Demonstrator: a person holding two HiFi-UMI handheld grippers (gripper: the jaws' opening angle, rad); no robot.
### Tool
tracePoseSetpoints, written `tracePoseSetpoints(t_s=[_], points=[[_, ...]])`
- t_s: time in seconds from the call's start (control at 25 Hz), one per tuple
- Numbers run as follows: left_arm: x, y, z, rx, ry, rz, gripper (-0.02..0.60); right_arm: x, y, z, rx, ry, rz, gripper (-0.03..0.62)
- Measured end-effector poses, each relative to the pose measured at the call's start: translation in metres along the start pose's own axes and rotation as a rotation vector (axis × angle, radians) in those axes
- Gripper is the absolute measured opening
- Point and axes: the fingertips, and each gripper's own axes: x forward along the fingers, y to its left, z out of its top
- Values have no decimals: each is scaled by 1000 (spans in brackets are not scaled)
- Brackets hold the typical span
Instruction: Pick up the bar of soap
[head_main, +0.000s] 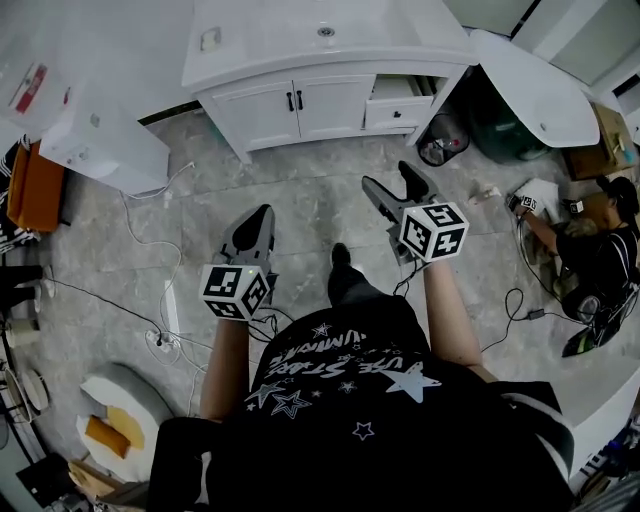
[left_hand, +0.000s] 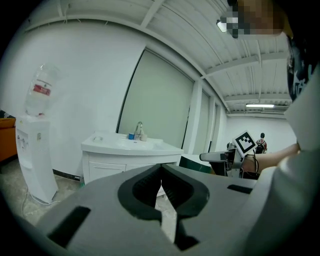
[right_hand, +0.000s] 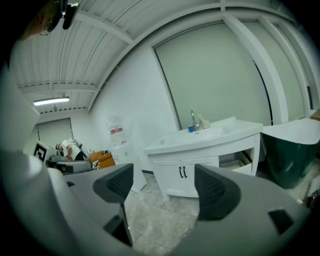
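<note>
A small pale oblong thing (head_main: 210, 40), possibly the bar of soap in a dish, lies on the left of the white vanity top (head_main: 270, 45), far ahead of both grippers. The vanity (left_hand: 130, 150) with its tap also shows in both gripper views, several steps away. My left gripper (head_main: 262, 212) is held out at waist height over the floor; in its own view the left gripper (left_hand: 161, 172) has its tips together and nothing between them. My right gripper (head_main: 393, 183) is level with it. In its own view the right gripper (right_hand: 162, 192) stands wide open and empty.
A water dispenser (head_main: 100, 145) stands left of the vanity. A white and green bathtub (head_main: 520, 95) is at the right. The vanity's right drawer (head_main: 398, 100) is pulled out. Cables (head_main: 160, 300) trail over the grey floor. A person (head_main: 600, 250) crouches at the far right.
</note>
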Motion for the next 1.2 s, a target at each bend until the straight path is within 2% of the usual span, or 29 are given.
tracePoseSetpoints(t_s=[0.28,0.56,1.2], points=[[68,31,27,-7,9,53,11,64,-49,39,17,6,36,402],[126,36,53,20,-2,71,11,102,-94,64,56,8,76,403],[179,83,66,21,13,158,11,167,-123,68,75,72,128,402]])
